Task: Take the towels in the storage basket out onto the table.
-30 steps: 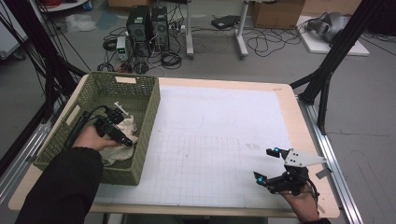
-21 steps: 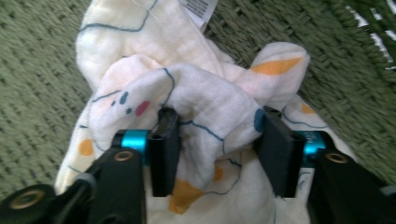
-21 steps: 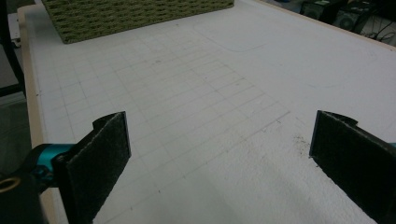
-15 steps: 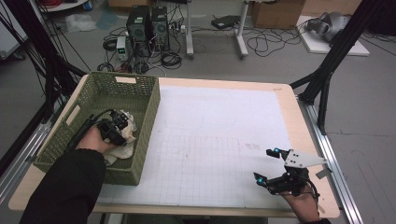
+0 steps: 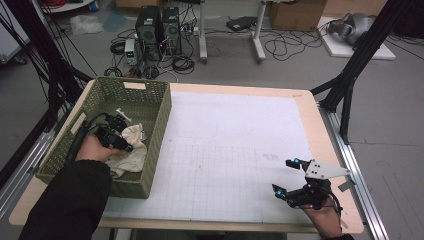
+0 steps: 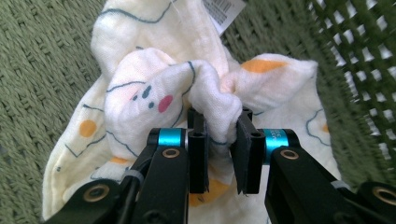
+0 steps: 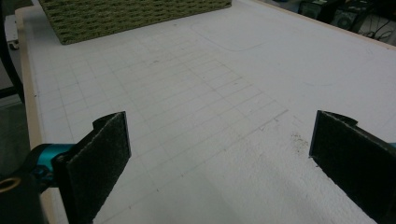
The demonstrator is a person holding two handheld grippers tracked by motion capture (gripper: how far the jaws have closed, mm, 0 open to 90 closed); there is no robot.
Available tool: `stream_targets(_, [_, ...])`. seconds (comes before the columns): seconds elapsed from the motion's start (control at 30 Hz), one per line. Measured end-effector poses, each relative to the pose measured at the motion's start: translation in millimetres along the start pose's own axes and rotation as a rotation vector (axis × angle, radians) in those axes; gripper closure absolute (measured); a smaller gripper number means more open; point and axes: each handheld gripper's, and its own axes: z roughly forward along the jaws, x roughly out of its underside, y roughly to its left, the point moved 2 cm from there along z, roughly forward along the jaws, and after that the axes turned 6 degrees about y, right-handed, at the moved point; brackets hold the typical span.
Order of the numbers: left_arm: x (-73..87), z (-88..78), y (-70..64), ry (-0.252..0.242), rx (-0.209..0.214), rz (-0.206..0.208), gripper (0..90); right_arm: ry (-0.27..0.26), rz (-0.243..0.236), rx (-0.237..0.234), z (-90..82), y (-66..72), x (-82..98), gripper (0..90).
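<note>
One cloth (image 6: 154, 93), cream muslin printed with yellow spots and blue outlines, lies crumpled in the near half of a green woven basket (image 5: 150, 150) at the left side of the table (image 5: 240, 125). Left gripper (image 6: 218, 149): reaching down into the basket, its jaws have just been closing and now pinch a raised fold of the cloth between the pads; the rest of the fabric lies loose on the basket floor. Right gripper (image 5: 290, 176): jaws wide apart with nothing between them, held over the bare gridded mat at the near right corner, well apart from the basket. Risks, as judged: the pinch takes only a thin ridge of soft fabric, which could slip out on lifting; trailing cloth or its sewn tag (image 6: 223, 11) could snag on the open weave of the basket wall and drag the basket along.
</note>
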Motion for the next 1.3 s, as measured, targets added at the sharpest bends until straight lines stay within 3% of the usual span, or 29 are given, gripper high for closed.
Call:
stream_targets(0.1, [2.4, -10.0, 6.0, -0.061, 0.049, -0.051, 78.2, -0.002, 0.002, -0.006, 0.2, -0.3, -0.1, 4.2])
stream_targets(0.23, [4.7, -16.7, 9.0, -0.103, 0.079, -0.073, 78.4, -0.005, 0.001, -0.003, 0.1, -0.9, -0.3, 4.2])
stream_targets(0.33, [7.5, -20.7, 12.0, -0.118, 0.064, -0.075, 78.7, -0.007, 0.001, -0.004, 0.3, -1.4, -0.2, 4.2])
stream_targets(0.73, [14.8, -34.6, 20.4, -0.187, 0.103, -0.12, 79.3, -0.014, 0.008, -0.006, 0.0, -1.4, -0.7, 4.2])
stream_targets(0.83, [16.6, -38.7, 21.5, -0.198, 0.094, -0.125, 79.4, -0.013, 0.011, -0.007, 0.0, -1.6, -0.7, 4.2])
stream_targets(0.97, [20.3, -47.3, 26.4, -0.234, 0.102, -0.161, 79.7, -0.008, 0.016, -0.007, 0.0, -1.1, -0.2, 4.2])
stream_targets(1.3, [26.4, -57.3, 31.3, -0.298, 0.165, -0.203, 80.0, -0.009, 0.016, -0.01, 1.1, -1.1, -1.1, 4.2])
